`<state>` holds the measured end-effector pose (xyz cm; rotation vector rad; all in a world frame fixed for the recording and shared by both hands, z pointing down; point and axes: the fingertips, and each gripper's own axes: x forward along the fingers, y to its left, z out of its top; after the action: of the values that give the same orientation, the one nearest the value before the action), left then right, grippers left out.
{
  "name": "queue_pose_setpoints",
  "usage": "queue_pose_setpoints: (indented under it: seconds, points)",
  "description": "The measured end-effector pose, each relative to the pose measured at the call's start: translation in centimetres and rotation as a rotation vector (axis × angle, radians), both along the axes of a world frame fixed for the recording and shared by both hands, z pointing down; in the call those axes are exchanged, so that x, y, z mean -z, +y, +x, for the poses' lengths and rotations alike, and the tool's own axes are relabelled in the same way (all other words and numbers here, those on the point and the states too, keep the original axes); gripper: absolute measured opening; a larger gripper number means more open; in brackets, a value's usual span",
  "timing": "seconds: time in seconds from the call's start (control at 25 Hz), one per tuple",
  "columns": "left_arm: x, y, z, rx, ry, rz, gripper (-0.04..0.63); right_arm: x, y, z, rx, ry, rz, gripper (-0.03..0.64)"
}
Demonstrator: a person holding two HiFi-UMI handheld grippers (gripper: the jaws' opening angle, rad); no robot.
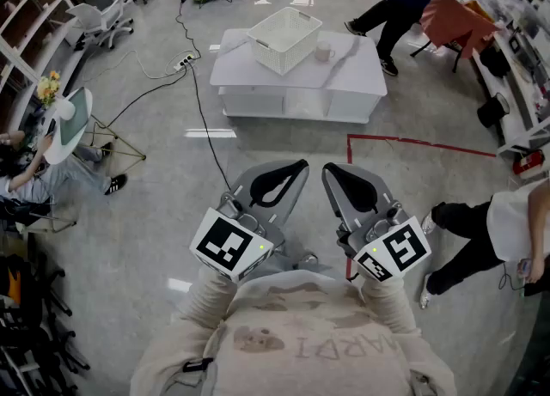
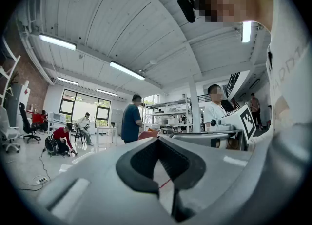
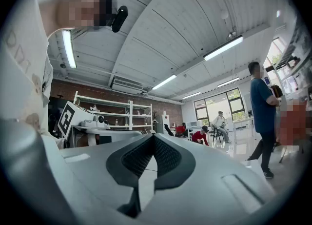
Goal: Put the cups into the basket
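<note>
Two closed, empty claws, left claw (image 1: 299, 164), right claw (image 1: 329, 168), cup (image 1: 324, 51) beside basket (image 1: 268, 52) on table (image 1: 365, 72) well ahead

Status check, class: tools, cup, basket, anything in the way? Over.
Left tool, right tool shut, empty. Cup beside basket on table, not in. Cable on floor, left of path.

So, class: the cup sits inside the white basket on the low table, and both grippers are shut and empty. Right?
Not quite. The head view shows the cup standing on the table beside the basket, not inside it. The left gripper and right gripper are indeed shut and empty.
</note>
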<state>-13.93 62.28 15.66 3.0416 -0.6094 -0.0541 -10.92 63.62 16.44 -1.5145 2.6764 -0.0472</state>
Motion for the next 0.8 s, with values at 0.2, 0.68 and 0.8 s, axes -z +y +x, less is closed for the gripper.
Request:
queue_pose_setpoints:
  seconds: [0.2, 0.68, 0.8]
  points:
    - [0.4, -0.6, -0.2, -0.009, -0.018, -0.004, 0.000, -0.1, -0.6, -0.4, -0.002, -0.001, -0.006, 0.025]
    - [-0.7, -4.6, -1.1, -0.041, -0.012, 0.009, 0.000, -0.8, -4.7, -0.6, -0.048, -0.061, -0.009, 0.025]
    - [-1.0, -5.6, -1.5, -0.056, -0.010, 0.022, 0.000, -1.3, -5.5, -1.0, -0.062, -0.021, -0.006, 0.025]
